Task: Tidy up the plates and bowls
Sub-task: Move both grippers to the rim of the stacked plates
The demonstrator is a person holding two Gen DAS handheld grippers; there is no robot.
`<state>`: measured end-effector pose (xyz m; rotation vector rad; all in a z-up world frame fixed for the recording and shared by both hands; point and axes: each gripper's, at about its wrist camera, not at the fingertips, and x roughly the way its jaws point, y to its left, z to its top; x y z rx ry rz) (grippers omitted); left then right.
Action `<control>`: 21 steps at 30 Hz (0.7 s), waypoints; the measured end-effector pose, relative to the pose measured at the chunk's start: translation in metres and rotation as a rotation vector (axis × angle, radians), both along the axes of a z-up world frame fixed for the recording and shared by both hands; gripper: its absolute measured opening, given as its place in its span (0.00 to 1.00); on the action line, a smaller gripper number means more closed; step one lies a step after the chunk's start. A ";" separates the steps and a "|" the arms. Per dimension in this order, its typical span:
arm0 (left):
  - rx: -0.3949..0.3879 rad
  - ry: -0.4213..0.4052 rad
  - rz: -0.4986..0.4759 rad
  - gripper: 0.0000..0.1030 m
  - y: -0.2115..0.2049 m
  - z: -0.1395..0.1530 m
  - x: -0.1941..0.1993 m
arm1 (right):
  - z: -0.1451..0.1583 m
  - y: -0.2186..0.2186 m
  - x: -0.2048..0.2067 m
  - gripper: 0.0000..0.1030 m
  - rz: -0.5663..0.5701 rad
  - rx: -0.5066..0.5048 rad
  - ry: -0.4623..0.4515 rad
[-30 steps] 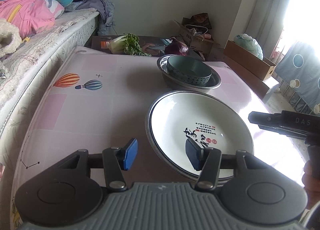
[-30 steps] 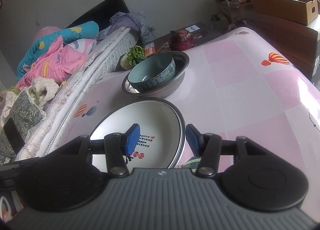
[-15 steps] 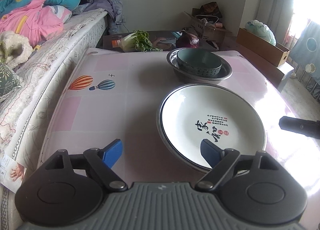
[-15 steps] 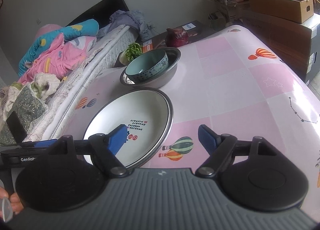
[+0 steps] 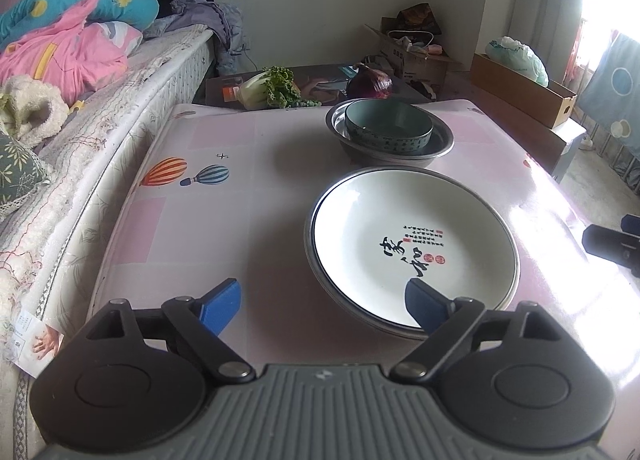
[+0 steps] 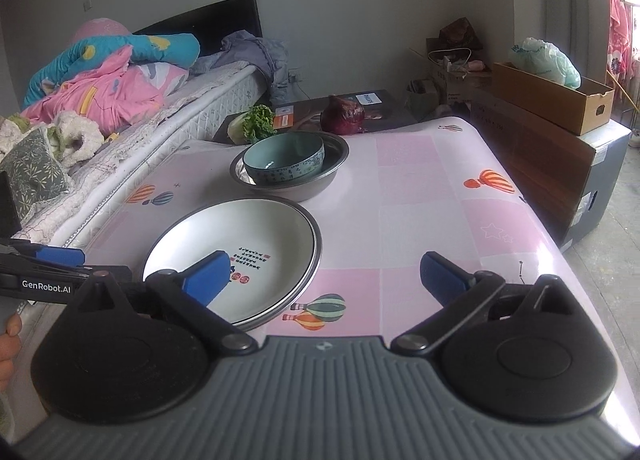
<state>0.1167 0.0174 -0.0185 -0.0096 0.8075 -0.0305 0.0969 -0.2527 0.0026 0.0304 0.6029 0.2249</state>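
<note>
Two stacks stand on the pink tabletop (image 5: 208, 228), and they look like most of the work done. Near the middle, a white plate (image 5: 412, 244) with black calligraphy sits nested on a metal plate (image 5: 320, 280), whose grey rim shows just beneath it. Farther back, a teal bowl (image 5: 388, 126) rests inside a steel basin (image 5: 440, 144). No loose dish shows elsewhere on the tabletop in either view.

The left claw (image 5: 322, 306) hangs at the plates' near edge, its jaws opening wide with nothing pressed between the blue pads. The right claw (image 6: 324, 276) is likewise opening, empty, with one pad above the white plate's near rim and the other over bare tabletop.

Judging from this, plates are gathered with plates and bowls with bowls; what could remain is at most shifting the stacks.
</note>
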 end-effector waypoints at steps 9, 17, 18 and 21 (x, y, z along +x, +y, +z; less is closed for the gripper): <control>-0.025 -0.055 0.001 0.94 0.000 0.004 -0.008 | 0.011 0.006 -0.016 0.99 -0.091 -0.264 -0.092; -0.066 -0.070 0.003 0.96 0.006 0.001 -0.014 | 0.018 0.004 -0.037 0.99 -0.103 -0.281 -0.157; -0.071 -0.071 0.002 0.97 0.007 0.000 -0.015 | 0.019 0.002 -0.040 0.99 -0.097 -0.254 -0.156; -0.089 -0.085 -0.006 1.00 0.009 -0.002 -0.020 | 0.016 -0.003 -0.047 0.99 -0.082 -0.156 -0.151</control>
